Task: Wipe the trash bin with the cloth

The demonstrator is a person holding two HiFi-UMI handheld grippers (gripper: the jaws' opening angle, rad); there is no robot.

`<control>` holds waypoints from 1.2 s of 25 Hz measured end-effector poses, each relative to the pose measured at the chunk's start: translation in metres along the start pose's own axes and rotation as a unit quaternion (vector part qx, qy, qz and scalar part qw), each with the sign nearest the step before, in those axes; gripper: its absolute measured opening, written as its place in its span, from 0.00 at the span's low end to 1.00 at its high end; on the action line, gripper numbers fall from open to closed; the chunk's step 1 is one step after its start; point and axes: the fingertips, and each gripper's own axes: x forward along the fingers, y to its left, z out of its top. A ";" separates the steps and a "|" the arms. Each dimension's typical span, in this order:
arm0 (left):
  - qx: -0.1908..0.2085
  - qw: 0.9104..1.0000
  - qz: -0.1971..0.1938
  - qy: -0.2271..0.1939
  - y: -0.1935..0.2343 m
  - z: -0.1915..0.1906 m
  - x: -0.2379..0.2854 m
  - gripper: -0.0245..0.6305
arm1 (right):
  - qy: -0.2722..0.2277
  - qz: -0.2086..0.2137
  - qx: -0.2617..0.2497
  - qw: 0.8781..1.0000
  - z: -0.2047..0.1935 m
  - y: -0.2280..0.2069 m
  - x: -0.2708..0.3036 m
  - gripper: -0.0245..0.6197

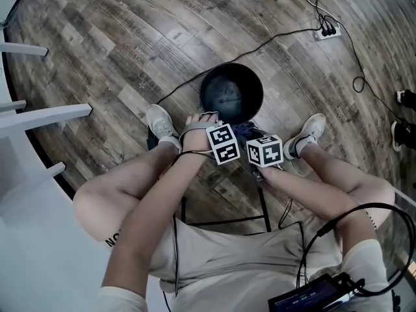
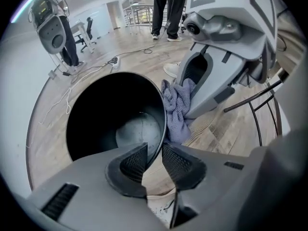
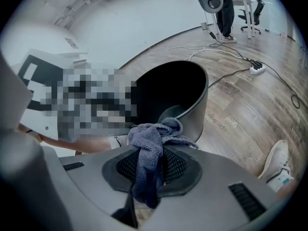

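Bunched blue-grey cloth point(image 3: 147, 143) hangs clamped in the right gripper point(image 3: 153, 166), just beside the black trash bin point(image 3: 195, 105) on the wooden floor point(image 1: 130, 51). The left gripper point(image 2: 154, 161) straddles the bin's near rim, jaws slightly apart, not pinching it.

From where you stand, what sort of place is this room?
Probably an open office or lab space. It has a wood-pattern floor and a power strip with cables trailing loose across the boards. An office chair stands far back in the wide, bright room.
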 end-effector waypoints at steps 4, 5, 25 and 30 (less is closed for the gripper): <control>0.019 1.000 -0.009 0.004 -0.003 0.000 0.001 0.19 | 0.012 -0.007 -0.010 1.000 -0.009 -0.006 0.018 0.16; 0.022 1.000 -0.010 0.005 -0.002 0.000 0.001 0.18 | 0.014 -0.008 -0.011 1.000 -0.011 -0.009 0.023 0.16; 0.052 0.999 -0.006 -0.002 -0.001 0.004 0.006 0.17 | 0.054 -0.059 -0.098 0.992 -0.063 -0.067 0.137 0.16; 0.056 0.998 -0.004 0.001 0.000 0.005 0.006 0.17 | 0.082 -0.085 -0.082 0.990 -0.075 -0.086 0.156 0.16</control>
